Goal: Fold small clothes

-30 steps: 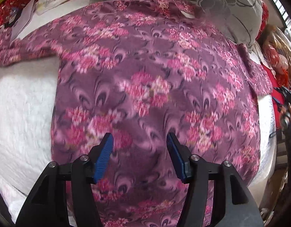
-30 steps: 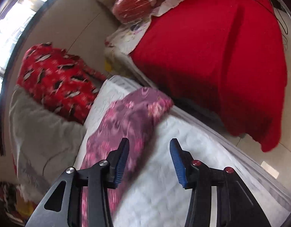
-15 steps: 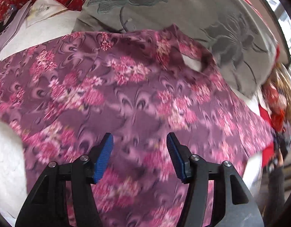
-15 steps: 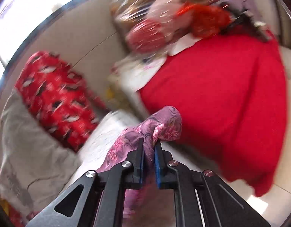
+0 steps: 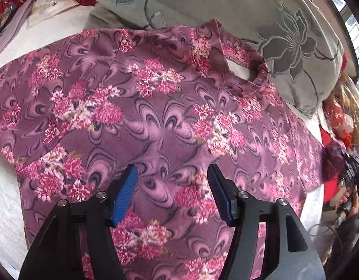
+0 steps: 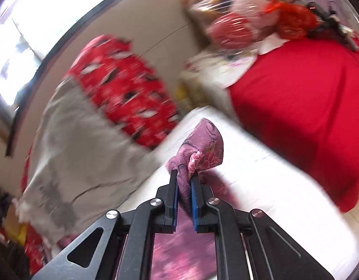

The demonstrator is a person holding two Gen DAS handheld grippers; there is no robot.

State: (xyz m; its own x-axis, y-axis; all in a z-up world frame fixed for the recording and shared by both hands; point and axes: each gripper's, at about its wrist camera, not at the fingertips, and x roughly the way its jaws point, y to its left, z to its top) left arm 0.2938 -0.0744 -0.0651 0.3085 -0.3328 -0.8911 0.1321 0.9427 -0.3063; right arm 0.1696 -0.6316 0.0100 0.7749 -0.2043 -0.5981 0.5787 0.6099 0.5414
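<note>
The left gripper (image 5: 171,194) pointed steeply down over the chest of the purple fleece top with pink flower clusters (image 5: 156,121). Its jaws were spreading a little wider, and the blue ribbed pads (image 5: 123,196) stood apart above the cloth with nothing pinched between them; whether their tips brushed the fabric could not be told. The right gripper (image 6: 184,186) sat at a shallower downward angle and was clenched on a bunched sleeve end of the same top (image 6: 200,149), the cuff sticking up and out past the blue pads (image 6: 194,200) while more purple cloth trailed below the black jaw frame. In the left wrist view that gripper showed at the far right edge with a hand (image 5: 349,207) beneath it.

The top lay spread face up on a white quilted bed cover (image 5: 4,200), its neck opening turned toward a grey pillow embroidered with large flowers (image 5: 261,18). One sleeve ran out to the left across the white cover. Behind the pillow lay a red patterned cloth (image 6: 125,93), and white paper packets (image 5: 46,4) rested near the top left corner. Beside the bed a plain red cover (image 6: 303,109) draped another surface, with a plastic-wrapped bundle (image 6: 240,16) on it. Bright windows (image 6: 30,30) lit the pale wall; the right wrist view was blurred.
</note>
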